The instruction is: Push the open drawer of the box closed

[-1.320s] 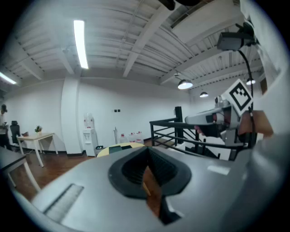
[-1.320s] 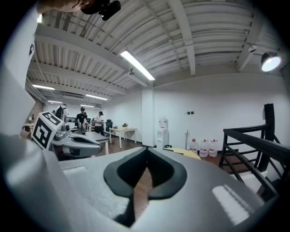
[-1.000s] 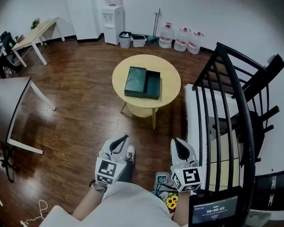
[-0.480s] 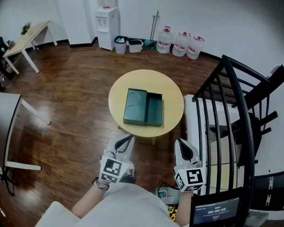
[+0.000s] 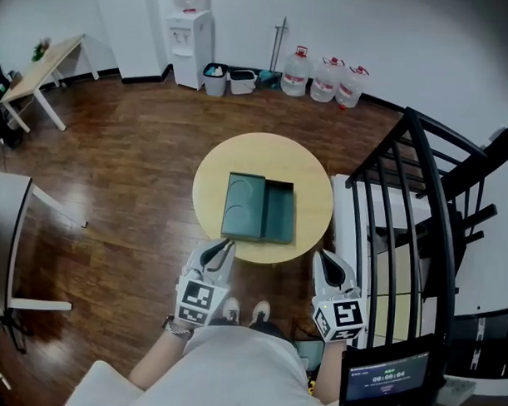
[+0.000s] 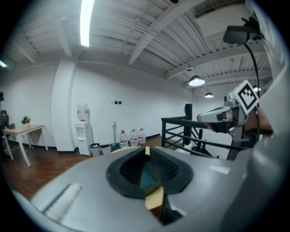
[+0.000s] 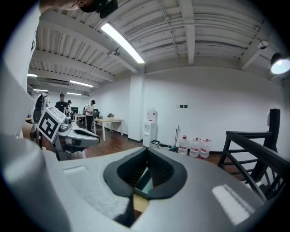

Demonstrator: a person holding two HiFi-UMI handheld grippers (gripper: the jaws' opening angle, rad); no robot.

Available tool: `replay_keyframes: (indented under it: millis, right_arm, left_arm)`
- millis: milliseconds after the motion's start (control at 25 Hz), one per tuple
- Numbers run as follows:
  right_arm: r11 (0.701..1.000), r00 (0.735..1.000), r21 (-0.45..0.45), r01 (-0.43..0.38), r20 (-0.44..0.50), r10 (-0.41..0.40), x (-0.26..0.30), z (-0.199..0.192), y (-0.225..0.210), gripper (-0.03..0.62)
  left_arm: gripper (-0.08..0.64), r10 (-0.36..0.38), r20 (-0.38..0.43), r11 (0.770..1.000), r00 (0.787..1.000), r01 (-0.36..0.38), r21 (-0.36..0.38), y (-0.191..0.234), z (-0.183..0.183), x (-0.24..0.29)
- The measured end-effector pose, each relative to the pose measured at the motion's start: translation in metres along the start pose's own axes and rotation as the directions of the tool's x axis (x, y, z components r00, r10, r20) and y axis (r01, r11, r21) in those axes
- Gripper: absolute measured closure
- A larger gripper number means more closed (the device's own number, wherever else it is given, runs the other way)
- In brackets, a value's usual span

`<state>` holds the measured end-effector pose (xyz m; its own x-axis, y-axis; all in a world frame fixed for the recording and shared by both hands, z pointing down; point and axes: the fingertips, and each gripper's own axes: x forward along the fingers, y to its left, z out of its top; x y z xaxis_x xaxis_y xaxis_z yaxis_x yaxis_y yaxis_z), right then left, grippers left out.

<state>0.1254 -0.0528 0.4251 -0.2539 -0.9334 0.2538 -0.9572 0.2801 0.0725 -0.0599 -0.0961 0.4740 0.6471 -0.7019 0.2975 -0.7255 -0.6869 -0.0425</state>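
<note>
Standing centre frame, the round desk [image 5: 309, 179] carries the dark green box [image 5: 241, 204], its drawer [image 5: 278, 214] pulled out rightward. Lower down, clear of it, the left tongs [image 5: 223, 247] are just parting and the right tongs [image 5: 321, 260] are closed, both empty. An off-line push could slide the whole box or jam the drawer askew.
</note>
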Motion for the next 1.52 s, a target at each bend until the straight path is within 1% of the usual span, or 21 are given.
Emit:
replay_keyframes:
  millis: [80, 160, 240, 320, 440, 520, 600, 720, 800, 880, 960, 1000, 1120, 1200, 1360, 1440, 1520]
  right_arm:
    - [0.999, 1.0, -0.031, -0.016, -0.006, 0.016, 0.007, 0.003, 0.0, 0.591]
    - [0.999, 1.0, -0.048, -0.015, -0.013, 0.014, 0.013, 0.004, -0.005, 0.591]
    - [0.998, 1.0, -0.057, -0.012, -0.023, 0.011, 0.019, 0.003, -0.012, 0.591]
    - [0.998, 0.999, -0.068, -0.015, -0.035, 0.013, 0.028, 0.002, -0.016, 0.558]
    - [0.996, 0.999, -0.083, -0.015, -0.041, 0.011, 0.038, 0.004, -0.02, 0.557]
    - [0.998, 0.998, -0.064, -0.025, -0.054, 0.022, 0.048, 0.002, -0.024, 0.544]
    - [0.999, 0.995, -0.031, -0.033, -0.092, 0.03, 0.06, -0.007, -0.03, 0.517]
    - [0.999, 0.989, 0.034, -0.028, -0.144, 0.033, 0.079, -0.023, -0.044, 0.517]
    - [0.994, 0.983, 0.102, -0.041, -0.173, 0.058, 0.093, -0.036, -0.052, 0.517]
    - [0.987, 0.972, 0.152, -0.05, -0.222, 0.083, 0.107, -0.058, -0.06, 0.517]
    - [0.984, 0.952, 0.168, -0.056, -0.288, 0.104, 0.122, -0.085, -0.067, 0.485]
    - [0.982, 0.941, 0.176, -0.062, -0.319, 0.116, 0.129, -0.098, -0.069, 0.474]
    - [0.975, 0.908, 0.21, -0.072, -0.391, 0.152, 0.147, -0.134, -0.07, 0.469]
    - [0.97, 0.888, 0.233, -0.071, -0.429, 0.168, 0.154, -0.155, -0.07, 0.469]
    - [0.947, 0.839, 0.306, -0.097, -0.487, 0.243, 0.168, -0.196, -0.057, 0.461]
    - [0.934, 0.811, 0.339, -0.11, -0.513, 0.281, 0.173, -0.215, -0.051, 0.446]
    - [0.92, 0.786, 0.375, -0.11, -0.533, 0.311, 0.178, -0.232, -0.047, 0.439]
  left_arm:
    - [0.518, 0.024, -0.019, 1.0, 1.0, -0.024, -0.009, 0.009, -0.003, 0.004]
    - [0.511, 0.03, -0.038, 1.0, 0.999, -0.03, -0.009, 0.015, -0.005, 0.008]
    - [0.498, 0.023, -0.05, 1.0, 0.998, -0.023, -0.006, 0.019, -0.006, 0.014]
    - [0.466, 0.01, -0.059, 1.0, 0.998, -0.01, -0.001, 0.023, -0.007, 0.021]
    - [0.451, -0.001, -0.082, 1.0, 0.997, 0.002, 0.004, 0.028, -0.015, 0.031]
    - [0.434, -0.009, -0.108, 1.0, 0.994, 0.008, -0.01, 0.03, -0.022, 0.037]
    - [0.398, -0.018, -0.148, 0.999, 0.989, 0.012, -0.043, 0.032, -0.034, 0.046]
    - [0.356, 0.005, -0.195, 0.995, 0.981, -0.024, -0.096, 0.041, -0.048, 0.061]
    - [0.342, 0.014, -0.234, 0.991, 0.972, -0.044, -0.123, 0.044, -0.061, 0.071]
    - [0.327, 0.008, -0.28, 0.987, 0.96, -0.053, -0.154, 0.043, -0.08, 0.08]
    - [0.314, 0.002, -0.329, 0.983, 0.944, -0.061, -0.171, 0.041, -0.098, 0.089]
    - [0.307, 0.002, -0.357, 0.984, 0.934, -0.066, -0.168, 0.041, -0.106, 0.092]
    - [0.302, 0.005, -0.453, 0.988, 0.891, -0.073, -0.133, 0.04, -0.132, 0.097]
    - [0.29, 0.001, -0.503, 0.988, 0.864, -0.078, -0.131, 0.038, -0.148, 0.096]
    - [0.284, -0.005, -0.574, 0.982, 0.819, -0.103, -0.156, 0.041, -0.174, 0.088]
    - [0.282, -0.005, -0.597, 0.98, 0.803, -0.114, -0.161, 0.041, -0.184, 0.085]
    - [0.276, -0.001, -0.616, 0.982, 0.788, -0.117, -0.15, 0.04, -0.196, 0.086]
